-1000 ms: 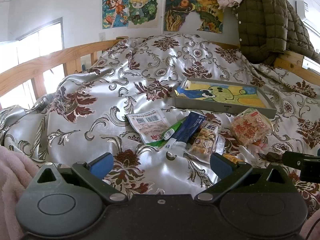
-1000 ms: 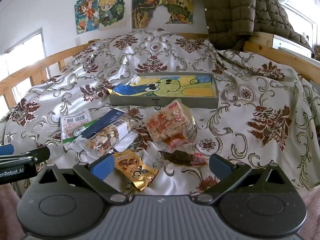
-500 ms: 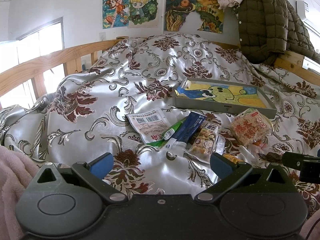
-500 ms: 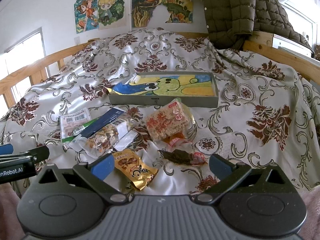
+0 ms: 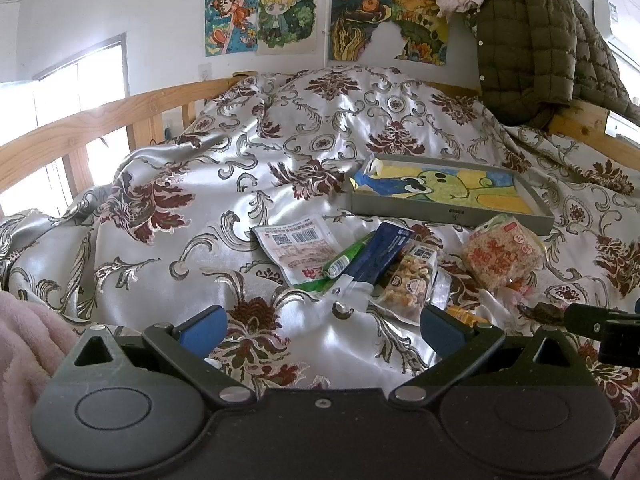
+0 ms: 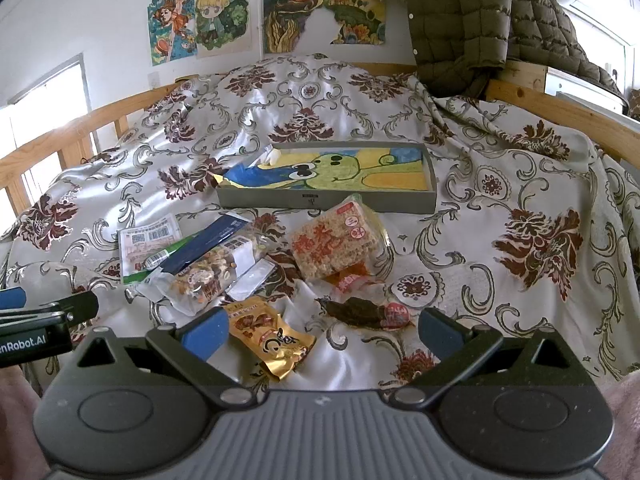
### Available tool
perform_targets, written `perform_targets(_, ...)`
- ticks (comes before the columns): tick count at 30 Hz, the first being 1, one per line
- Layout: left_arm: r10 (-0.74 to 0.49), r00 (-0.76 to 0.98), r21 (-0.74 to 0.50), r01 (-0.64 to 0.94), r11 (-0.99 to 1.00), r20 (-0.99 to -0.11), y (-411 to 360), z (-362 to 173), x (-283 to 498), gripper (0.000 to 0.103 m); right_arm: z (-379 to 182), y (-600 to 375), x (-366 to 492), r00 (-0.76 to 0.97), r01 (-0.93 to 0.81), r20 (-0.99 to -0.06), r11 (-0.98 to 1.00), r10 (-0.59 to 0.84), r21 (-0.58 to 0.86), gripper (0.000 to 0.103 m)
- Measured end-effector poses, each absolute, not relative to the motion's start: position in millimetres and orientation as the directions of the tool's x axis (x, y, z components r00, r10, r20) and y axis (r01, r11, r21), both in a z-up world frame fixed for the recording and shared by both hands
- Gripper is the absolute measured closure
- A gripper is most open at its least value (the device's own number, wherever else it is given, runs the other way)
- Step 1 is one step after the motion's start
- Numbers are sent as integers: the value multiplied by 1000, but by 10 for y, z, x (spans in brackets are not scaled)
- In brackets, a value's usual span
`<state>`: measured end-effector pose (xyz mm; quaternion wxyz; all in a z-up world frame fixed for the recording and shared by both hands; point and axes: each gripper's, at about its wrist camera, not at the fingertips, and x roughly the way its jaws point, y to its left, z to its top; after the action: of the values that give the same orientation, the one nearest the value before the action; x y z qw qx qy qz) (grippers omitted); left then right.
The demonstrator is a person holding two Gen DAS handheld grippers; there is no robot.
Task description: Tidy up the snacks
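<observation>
Where legible, left gripper (image 6: 48, 312) reads "enRobot.AI".

Glossy, satin-like bedspread (image 6: 500, 184) with a woven floral pattern, creased and reflective. Bed rail (image 5: 100, 120) of pale, unpainted wood. Matt grey tray (image 6: 328, 200). Snack packets: clear crinkled plastic around the rice cake (image 6: 336, 244), shiny gold foil on the pouch (image 6: 268, 336). Quilted, matt jacket (image 6: 460, 20). Matt paper posters (image 5: 260, 16).

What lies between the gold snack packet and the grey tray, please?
In the right wrist view, the puffed-rice cracker pack lies between the gold snack packet and the grey tray, with an orange wrapper peeking out beneath it.
</observation>
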<state>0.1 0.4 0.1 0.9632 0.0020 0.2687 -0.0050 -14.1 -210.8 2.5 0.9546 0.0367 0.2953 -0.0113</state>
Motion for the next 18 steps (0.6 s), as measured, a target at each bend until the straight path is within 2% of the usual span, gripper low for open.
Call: perform_targets(18, -1, 831, 1, 2, 1000, -556, 48, -91, 83, 1, 37, -2079, -91, 794, 35, -608, 997, 11, 63, 0)
